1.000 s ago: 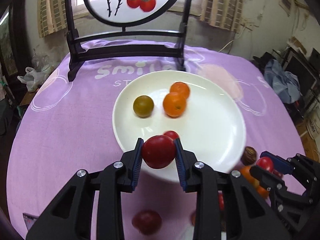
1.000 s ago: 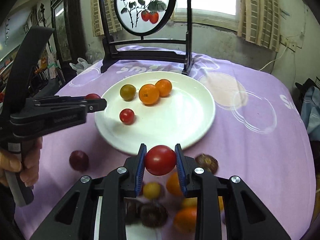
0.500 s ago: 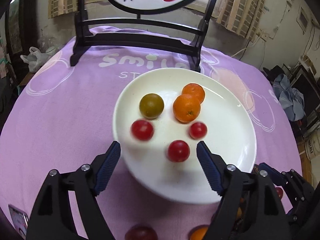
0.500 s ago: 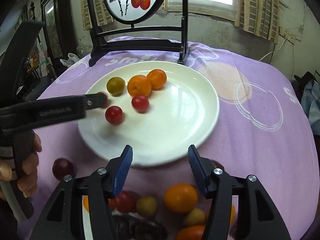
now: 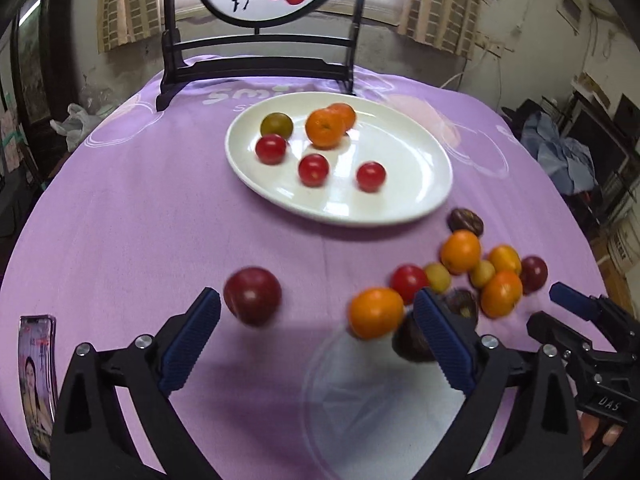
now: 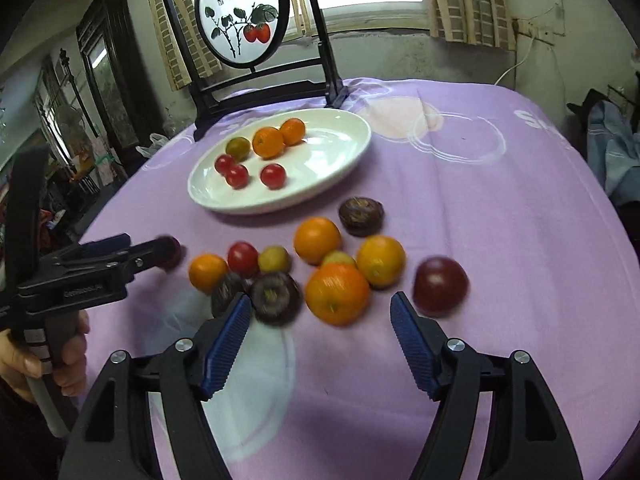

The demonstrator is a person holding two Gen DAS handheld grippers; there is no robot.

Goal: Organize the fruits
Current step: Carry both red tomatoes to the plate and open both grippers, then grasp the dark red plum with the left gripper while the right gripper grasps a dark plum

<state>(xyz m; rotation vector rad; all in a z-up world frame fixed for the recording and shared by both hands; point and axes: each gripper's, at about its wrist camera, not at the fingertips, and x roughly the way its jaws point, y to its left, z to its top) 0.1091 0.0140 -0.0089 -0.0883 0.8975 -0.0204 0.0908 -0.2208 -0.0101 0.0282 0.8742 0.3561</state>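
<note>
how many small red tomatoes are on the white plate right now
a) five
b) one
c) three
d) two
c: the white plate holds three small red tomatoes, at and, beside a greenish one and two oranges, the front one at; the right wrist view shows the same three.

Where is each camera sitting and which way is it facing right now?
Left wrist: rides the left tongs, facing across the purple table toward the white plate; its open jaws and the right tongs show.
Right wrist: rides the right tongs, facing the loose fruit pile; its open jaws, the left tongs and a hand show.
Shared: plate, pile, dark red plum.
</note>
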